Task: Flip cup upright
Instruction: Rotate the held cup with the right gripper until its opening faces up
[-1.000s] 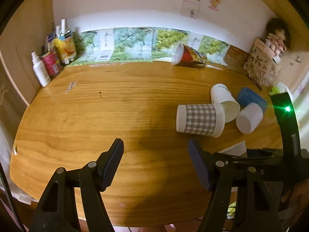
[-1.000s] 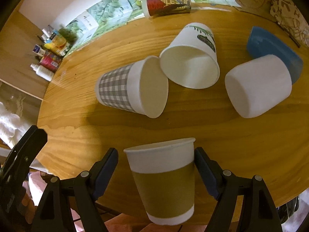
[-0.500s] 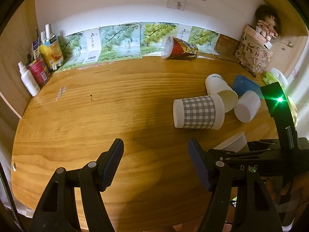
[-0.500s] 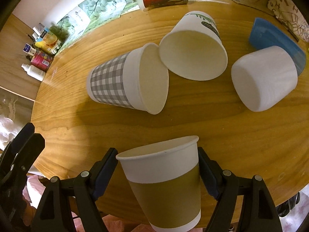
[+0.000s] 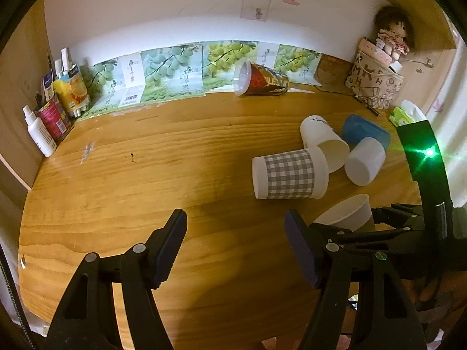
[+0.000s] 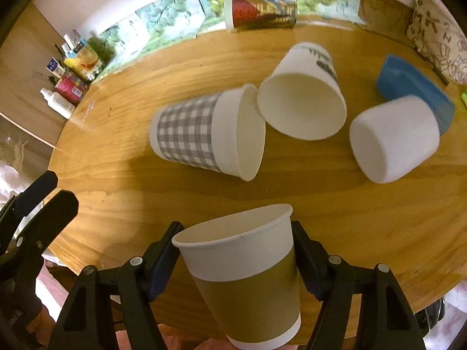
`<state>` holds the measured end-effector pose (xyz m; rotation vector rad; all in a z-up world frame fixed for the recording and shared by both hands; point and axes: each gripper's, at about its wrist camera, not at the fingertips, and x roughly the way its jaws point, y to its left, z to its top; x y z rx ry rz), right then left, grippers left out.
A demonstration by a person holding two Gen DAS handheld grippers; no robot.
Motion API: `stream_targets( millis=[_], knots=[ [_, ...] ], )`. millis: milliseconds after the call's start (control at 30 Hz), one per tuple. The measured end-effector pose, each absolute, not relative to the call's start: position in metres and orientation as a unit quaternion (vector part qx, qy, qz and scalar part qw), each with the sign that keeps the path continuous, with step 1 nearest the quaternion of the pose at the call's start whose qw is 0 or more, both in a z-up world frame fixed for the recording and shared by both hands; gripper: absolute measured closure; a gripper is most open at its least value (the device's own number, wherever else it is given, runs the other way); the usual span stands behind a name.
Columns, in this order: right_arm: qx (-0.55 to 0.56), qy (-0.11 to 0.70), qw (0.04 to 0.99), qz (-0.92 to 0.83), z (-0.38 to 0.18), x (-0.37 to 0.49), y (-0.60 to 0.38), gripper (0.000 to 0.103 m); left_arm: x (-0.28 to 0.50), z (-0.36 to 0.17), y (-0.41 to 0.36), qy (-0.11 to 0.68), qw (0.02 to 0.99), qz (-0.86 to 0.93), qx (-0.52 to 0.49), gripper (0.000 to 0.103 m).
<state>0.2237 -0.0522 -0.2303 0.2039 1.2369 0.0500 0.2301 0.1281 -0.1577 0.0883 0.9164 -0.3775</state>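
Pinching the brown-banded cup (image 6: 242, 277) between its fingers, your right gripper (image 6: 235, 259) holds it mouth-up, slightly tilted, at the table's (image 6: 350, 204) near edge; your left gripper (image 5: 235, 246) hangs spread, empty.

A brown-banded white cup (image 6: 248, 285) is showing beside a grey-checked cup (image 6: 201, 134), a plain white cup (image 6: 394, 143), a blue lid (image 6: 414, 90), possibly plastic, and the honey-toned wood-grain table (image 5: 146, 180).
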Motion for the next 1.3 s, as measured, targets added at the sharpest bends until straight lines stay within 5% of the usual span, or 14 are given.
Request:
stream_targets(
  millis=[833, 1300],
  knots=[
    [0.089, 0.244, 0.966, -0.007, -0.2, 0.157, -0.069, 0.031, 0.215, -0.141, 0.112, 0.407, 0.888, -0.198, 0.083, 0.03],
    [0.118, 0.167, 0.979, 0.003, -0.221, 0.146, -0.068, 0.031, 0.21, -0.144, 0.106, 0.403, 0.885, -0.191, 0.133, 0.03]
  ],
)
